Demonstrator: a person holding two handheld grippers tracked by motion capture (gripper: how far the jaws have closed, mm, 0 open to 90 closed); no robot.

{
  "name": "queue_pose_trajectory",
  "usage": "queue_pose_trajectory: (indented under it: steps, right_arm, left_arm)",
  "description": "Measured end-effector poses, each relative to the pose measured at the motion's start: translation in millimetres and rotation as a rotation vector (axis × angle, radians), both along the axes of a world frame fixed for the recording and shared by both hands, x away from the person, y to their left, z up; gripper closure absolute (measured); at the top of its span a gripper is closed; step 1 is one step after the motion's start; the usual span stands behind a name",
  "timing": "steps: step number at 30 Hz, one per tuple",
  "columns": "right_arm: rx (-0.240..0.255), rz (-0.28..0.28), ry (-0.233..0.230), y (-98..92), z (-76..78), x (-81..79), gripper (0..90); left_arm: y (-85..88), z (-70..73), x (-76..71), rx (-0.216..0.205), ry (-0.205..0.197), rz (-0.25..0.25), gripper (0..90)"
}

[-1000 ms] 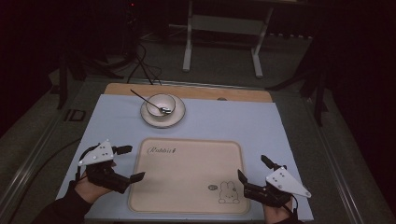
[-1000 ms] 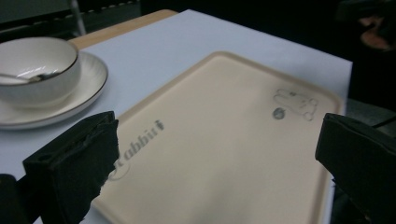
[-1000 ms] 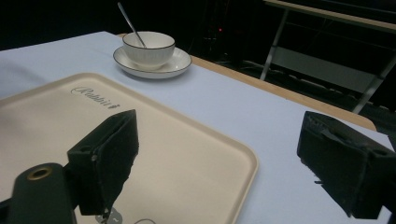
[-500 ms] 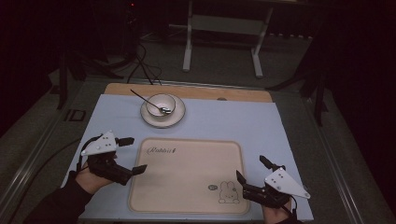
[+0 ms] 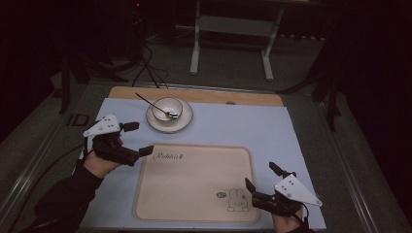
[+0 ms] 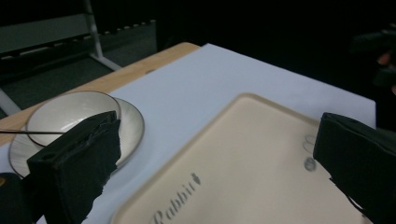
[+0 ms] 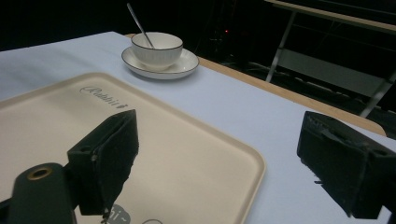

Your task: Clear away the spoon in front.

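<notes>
Currently, status by item:
bowl (image 5: 167, 108): sits on saucer (image 5: 185, 120) at far side of blue mat (image 5: 252, 126), beyond tray (image 5: 194, 179); nearest to left gripper, likely next target.
spoon (image 5: 154, 105): leans in bowl, handle sticking out toward far left.
risk 1: handle clipped on approach, spoon flips out or bowl tips; cause would be coming in from the handle side.
risk 2: bowl skids on saucer if gripped on one rim only.
risk 3: tray shoved if lower jaw drags across its corner.
left gripper (image 5: 132, 139): jaws wide apart, nothing held, nothing touched; hovers just off tray's far-left corner, near saucer but apart.
right gripper (image 5: 262, 175): jaws wide apart, empty; over tray's near-right corner by rabbit print (image 5: 236, 200), well apart from bowl.
</notes>
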State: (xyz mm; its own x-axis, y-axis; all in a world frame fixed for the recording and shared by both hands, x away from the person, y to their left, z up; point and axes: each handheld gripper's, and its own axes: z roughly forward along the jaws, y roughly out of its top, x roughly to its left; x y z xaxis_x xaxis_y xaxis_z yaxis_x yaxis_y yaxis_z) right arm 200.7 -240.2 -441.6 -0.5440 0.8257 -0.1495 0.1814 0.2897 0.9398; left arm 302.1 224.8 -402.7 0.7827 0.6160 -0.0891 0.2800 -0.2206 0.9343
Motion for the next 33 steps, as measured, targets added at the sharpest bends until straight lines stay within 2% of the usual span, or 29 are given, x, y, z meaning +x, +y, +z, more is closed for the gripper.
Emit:
queue_pose_trajectory:
  steps: [4, 8, 9, 13, 17, 29, 33]
  right_arm:
    - [-0.001, 0.003, 0.001, 0.5, -0.4, 0.3, 12.7]
    - [0.002, 0.005, -0.002, 0.3, 0.0, -0.2, 12.7]
    - [0.003, 0.005, -0.003, 0.2, 0.1, -0.3, 12.7]
    - [0.010, 0.006, -0.002, -0.1, -0.1, -0.6, 12.7]
    - [0.017, 0.018, -0.003, -0.4, -0.6, -0.7, 12.6]
    - [0.015, 0.030, -0.020, 0.8, -0.4, -2.3, 12.7]
    - [0.013, 0.030, -0.020, 0.9, -0.5, -2.4, 12.7]
  left_arm:
    - [4.2, -3.4, 15.1, -0.028, 0.022, 0.042, 1.5]
    - [8.1, -6.7, 26.3, -0.038, 0.037, 0.079, 2.6]
    - [10.4, -8.8, 32.5, -0.047, 0.040, 0.107, 2.6]
    - [13.9, -14.0, 43.2, -0.042, 0.034, 0.151, 4.6]
    - [17.0, -21.1, 53.7, -0.053, 0.048, 0.188, 5.7]
    - [27.8, -45.7, 85.6, -0.134, 0.110, 0.286, 12.2]
    - [30.0, -51.5, 98.2, -0.145, 0.121, 0.331, 14.6]
